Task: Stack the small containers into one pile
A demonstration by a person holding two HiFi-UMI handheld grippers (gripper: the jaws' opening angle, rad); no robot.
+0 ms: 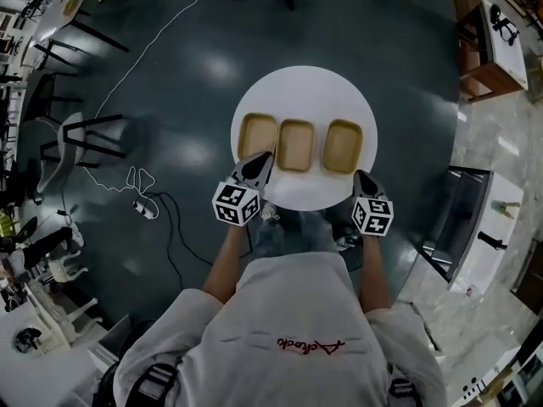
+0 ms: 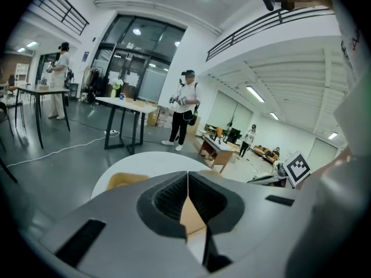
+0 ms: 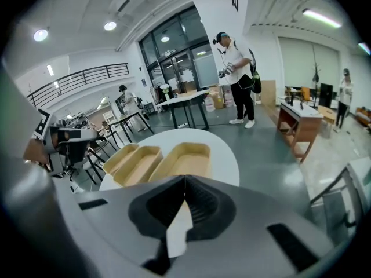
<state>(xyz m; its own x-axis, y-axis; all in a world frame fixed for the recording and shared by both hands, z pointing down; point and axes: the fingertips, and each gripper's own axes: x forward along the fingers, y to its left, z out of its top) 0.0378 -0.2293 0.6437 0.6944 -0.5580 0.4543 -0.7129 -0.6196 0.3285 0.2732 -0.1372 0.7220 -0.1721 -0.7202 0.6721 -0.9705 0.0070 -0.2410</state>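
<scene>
Left tongs (image 1: 257, 166) and right tongs (image 1: 366, 181) are both pressed together with nothing in them, hanging over the near edge of the round white surface (image 1: 305, 87). Left container (image 1: 257, 134), middle container (image 1: 296, 145) and right container (image 1: 343, 146) sit side by side on it, unstacked. They look light, thin-walled and probably flexy, so I'd pinch a rim gently.

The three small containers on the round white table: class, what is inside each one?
All three look empty: the left container, middle container and right container show only bare tan floors. The left gripper covers part of the left container's near edge, so that bit cannot be checked.
</scene>
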